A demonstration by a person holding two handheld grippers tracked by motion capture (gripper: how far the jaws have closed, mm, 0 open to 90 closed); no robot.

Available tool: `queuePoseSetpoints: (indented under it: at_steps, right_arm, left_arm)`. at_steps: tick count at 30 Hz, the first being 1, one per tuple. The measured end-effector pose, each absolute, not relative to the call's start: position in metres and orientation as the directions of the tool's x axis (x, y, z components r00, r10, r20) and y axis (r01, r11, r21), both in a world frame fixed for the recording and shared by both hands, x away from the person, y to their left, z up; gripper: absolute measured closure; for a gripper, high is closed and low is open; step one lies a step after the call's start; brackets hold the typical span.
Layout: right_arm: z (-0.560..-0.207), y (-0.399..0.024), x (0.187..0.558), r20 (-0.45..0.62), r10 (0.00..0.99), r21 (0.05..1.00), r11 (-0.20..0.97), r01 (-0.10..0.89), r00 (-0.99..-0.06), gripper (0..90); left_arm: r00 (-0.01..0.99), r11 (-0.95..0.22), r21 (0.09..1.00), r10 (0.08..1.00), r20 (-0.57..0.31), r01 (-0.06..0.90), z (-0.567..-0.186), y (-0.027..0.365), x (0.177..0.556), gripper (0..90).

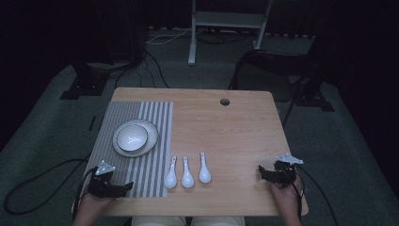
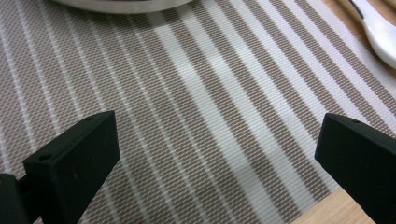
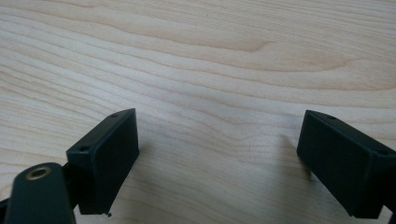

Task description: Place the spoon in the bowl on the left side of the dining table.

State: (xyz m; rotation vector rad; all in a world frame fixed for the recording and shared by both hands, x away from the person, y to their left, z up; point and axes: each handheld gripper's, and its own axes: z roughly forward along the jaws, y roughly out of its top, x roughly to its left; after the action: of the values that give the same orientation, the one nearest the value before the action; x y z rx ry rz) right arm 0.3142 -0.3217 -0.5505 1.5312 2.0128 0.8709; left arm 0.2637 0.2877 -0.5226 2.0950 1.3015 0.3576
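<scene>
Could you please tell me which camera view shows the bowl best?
The high view: the bowl appears whole, sitting on a plate on the striped placemat. The left gripper view catches just a pale rim at its top edge; the right gripper view looks at bare wooden table.

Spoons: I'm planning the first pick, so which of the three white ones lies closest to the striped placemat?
The leftmost spoon: its bowl almost meets the placemat edge, while the middle spoon and right spoon lie farther out on bare wood.
</scene>
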Motion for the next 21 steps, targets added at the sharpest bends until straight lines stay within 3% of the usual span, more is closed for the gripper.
queuePoseSetpoints:
  at_steps: [21]
  right_arm:
    - [-0.551,-0.322,0.314,0.014,0.962,0.722,0.179,0.669,-0.273,12.2]
  left_arm:
    - [0.592,-0.404,0.656,0.802,-0.082,0.638,-0.506,0.229,0.284,2.1]
